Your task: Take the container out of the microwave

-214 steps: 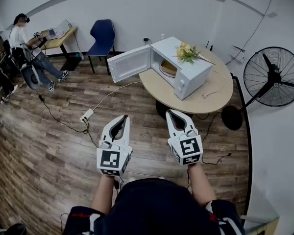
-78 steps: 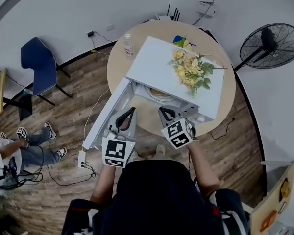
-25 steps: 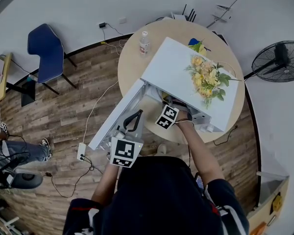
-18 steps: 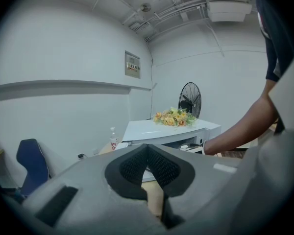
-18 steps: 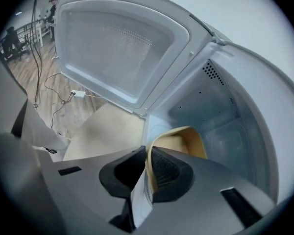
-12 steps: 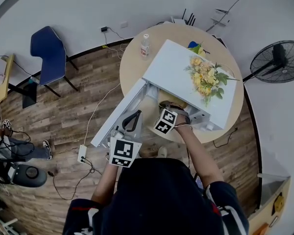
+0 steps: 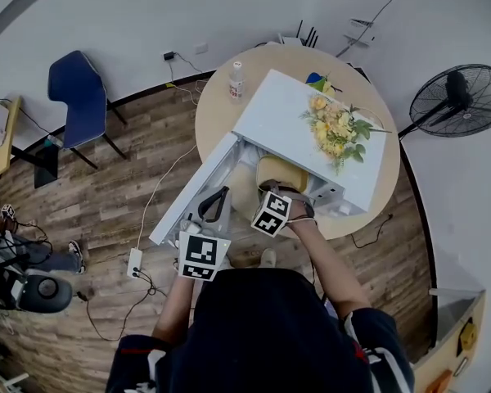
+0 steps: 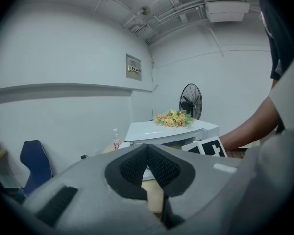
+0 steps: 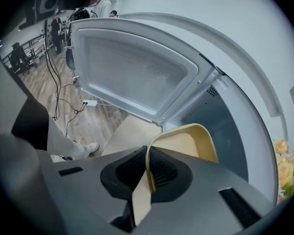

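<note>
1. The white microwave stands on a round table. Its door is swung wide open, out past the table's edge.
2. The right gripper is clenched on the rim of a pale yellow container. Its jaws have just been closing, and the thin rim now sits pinched between the two dark pads (the container's wall runs straight down the gap between them).
3. The container is at the microwave's open mouth. In the right gripper view its far side shows against the grey cavity. In the head view it sits just under the front edge of the microwave's top, with the gripper's marker cube just in front of it.
4. The left gripper is held in front of the microwave, close by the inner face of the door; I cannot tell whether it touches the door. Its jaws meet at the tips with nothing between them.
5. A bunch of yellow flowers lies on top of the microwave, toward its right end.
6. A small clear bottle stands on the table behind the microwave, on the door's side.
7. On the wooden floor, a black fan stands to the right of the microwave and a blue chair to its left, both well apart from it. A white power strip lies near the free end of the door.
</note>
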`<state>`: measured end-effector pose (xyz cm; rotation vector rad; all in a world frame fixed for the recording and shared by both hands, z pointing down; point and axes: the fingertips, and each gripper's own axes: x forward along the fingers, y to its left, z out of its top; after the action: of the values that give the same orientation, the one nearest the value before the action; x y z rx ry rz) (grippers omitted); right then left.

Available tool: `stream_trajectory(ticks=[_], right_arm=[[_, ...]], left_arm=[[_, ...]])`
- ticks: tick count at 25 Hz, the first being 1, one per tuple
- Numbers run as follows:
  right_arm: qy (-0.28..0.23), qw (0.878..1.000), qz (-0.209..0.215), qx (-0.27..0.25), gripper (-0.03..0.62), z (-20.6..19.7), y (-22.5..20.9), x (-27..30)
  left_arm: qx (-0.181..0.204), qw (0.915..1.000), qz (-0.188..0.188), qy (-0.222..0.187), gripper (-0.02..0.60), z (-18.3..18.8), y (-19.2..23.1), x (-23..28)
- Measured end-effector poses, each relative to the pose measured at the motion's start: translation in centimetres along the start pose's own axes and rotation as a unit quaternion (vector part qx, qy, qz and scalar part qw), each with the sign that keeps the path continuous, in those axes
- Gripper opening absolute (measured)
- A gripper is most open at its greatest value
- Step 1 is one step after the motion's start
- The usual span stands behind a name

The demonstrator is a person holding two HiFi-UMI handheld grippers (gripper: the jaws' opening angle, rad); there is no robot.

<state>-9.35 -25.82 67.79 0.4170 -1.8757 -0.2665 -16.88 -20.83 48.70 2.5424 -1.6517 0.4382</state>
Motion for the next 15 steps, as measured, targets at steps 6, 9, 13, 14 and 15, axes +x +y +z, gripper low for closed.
stream_trajectory(ticks=[6,9,13,14,15], right_arm=[[0.000,1.000,0.007,0.010,0.021,-0.4,1.4,-1.5],[0.003,1.000,0.005,0.009,0.021,-0.7,2.0,-2.3],[0.007,1.000,0.008,0.015,0.021,-1.4,2.8,-2.9],[0.008,1.000,0.009,0.018,0.021,-1.6,3.0,-3.1],[0.009,1.000,0.010,0.021,0.020,-1.8,3.2,-3.2]], left_arm=[[-0.001,1.0000,-0.004,0.000,0.012,-0.1,-0.7,-0.3],[0.001,1.0000,-0.009,-0.001,0.012,0.0,-1.1,-0.3],[0.010,0.9998,-0.018,0.003,0.012,-0.2,-1.9,0.1],[0.012,0.9997,-0.020,0.004,0.012,-0.2,-2.1,0.2],[0.013,0.9996,-0.023,0.005,0.012,-0.3,-2.3,0.3]])
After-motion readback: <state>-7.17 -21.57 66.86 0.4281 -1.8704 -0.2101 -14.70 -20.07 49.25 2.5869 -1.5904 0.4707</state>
